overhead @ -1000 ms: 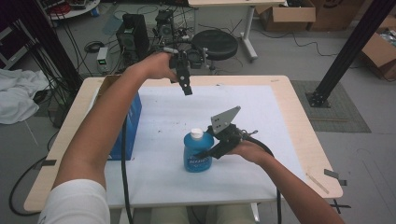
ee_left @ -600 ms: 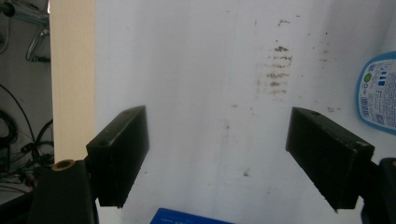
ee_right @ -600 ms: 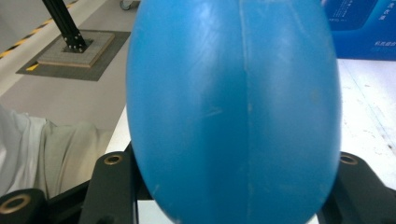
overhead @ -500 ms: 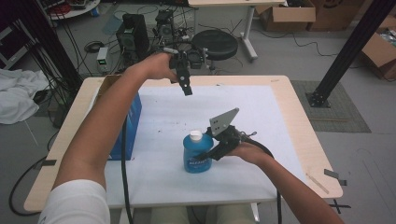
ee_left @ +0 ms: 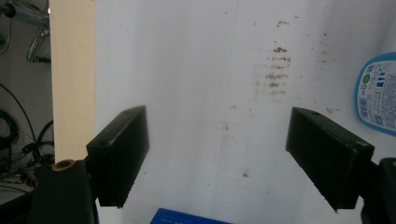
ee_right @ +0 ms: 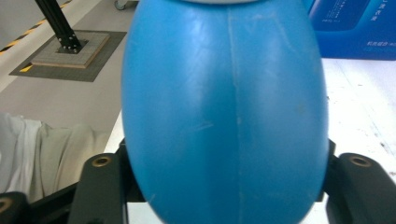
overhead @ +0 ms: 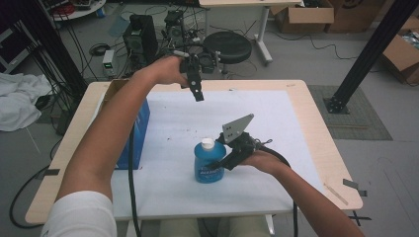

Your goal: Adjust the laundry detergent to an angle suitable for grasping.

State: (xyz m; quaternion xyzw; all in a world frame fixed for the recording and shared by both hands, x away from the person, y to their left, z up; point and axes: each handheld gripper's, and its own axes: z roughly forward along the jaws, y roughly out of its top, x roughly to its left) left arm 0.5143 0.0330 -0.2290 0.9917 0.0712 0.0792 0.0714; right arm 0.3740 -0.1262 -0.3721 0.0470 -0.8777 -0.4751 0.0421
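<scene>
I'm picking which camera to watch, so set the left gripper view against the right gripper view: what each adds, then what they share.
Left gripper view: the left tool, jaws open over bare mat, brown stains, and the table's wooden edge.
Right gripper view: the right tool around the bottle, its jaws having just been opening, pad contact hidden; also a post base and a white cloth.
Shared: bottle, blue box, mat.
</scene>
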